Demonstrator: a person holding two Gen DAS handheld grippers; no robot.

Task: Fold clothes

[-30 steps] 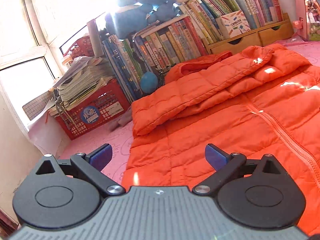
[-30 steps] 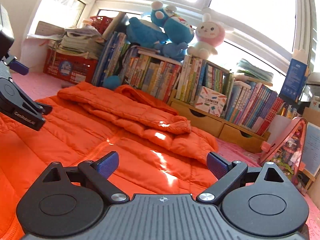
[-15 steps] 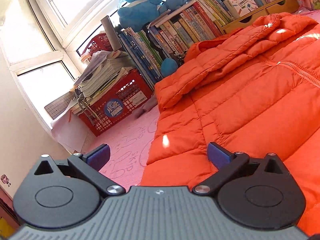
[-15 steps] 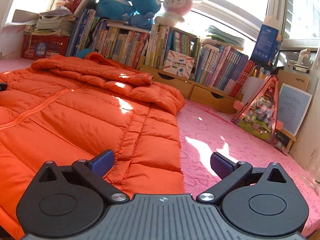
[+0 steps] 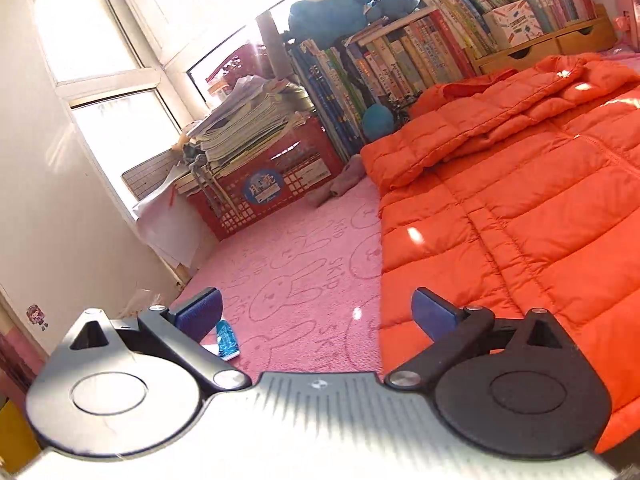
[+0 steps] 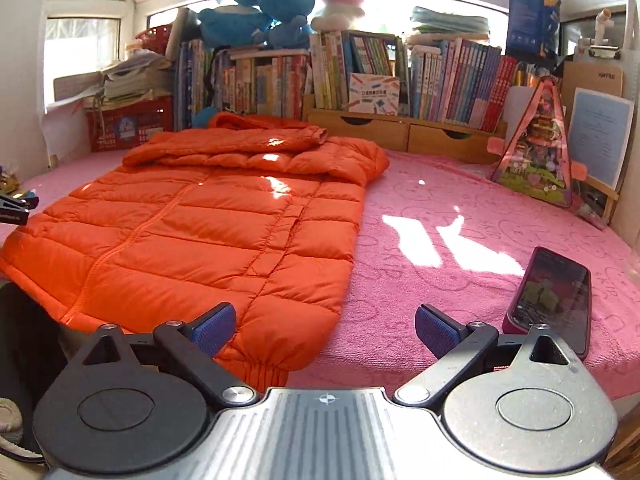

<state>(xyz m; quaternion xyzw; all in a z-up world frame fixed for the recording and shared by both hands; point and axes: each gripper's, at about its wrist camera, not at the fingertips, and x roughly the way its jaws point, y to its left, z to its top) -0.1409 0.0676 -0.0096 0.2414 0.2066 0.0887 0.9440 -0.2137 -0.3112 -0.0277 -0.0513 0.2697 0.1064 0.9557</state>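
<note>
Now we look along our left gripper. Its fingers are wide apart and hold nothing. One finger hangs over the pink blanket, the other over the side edge of the orange puffy jacket. The jacket lies flat on the blanket with a sleeve folded across its top. We think it is soft, light and squishy, and a bit slippery, so it may slide or puff back up. The side edge just ahead looks like a good place to pinch. A red crate by the wall is full of books, with a tall pile of papers on top.

Next we look along our right gripper. Its fingers are also wide apart and empty. The jacket's bottom corner sits right by the left finger, and we would grab there, on the stretchy hem. A phone lies on the blanket near the right finger, so we must not bump it. Two wooden drawers at the back are closed, so we cannot tell what is inside.
</note>
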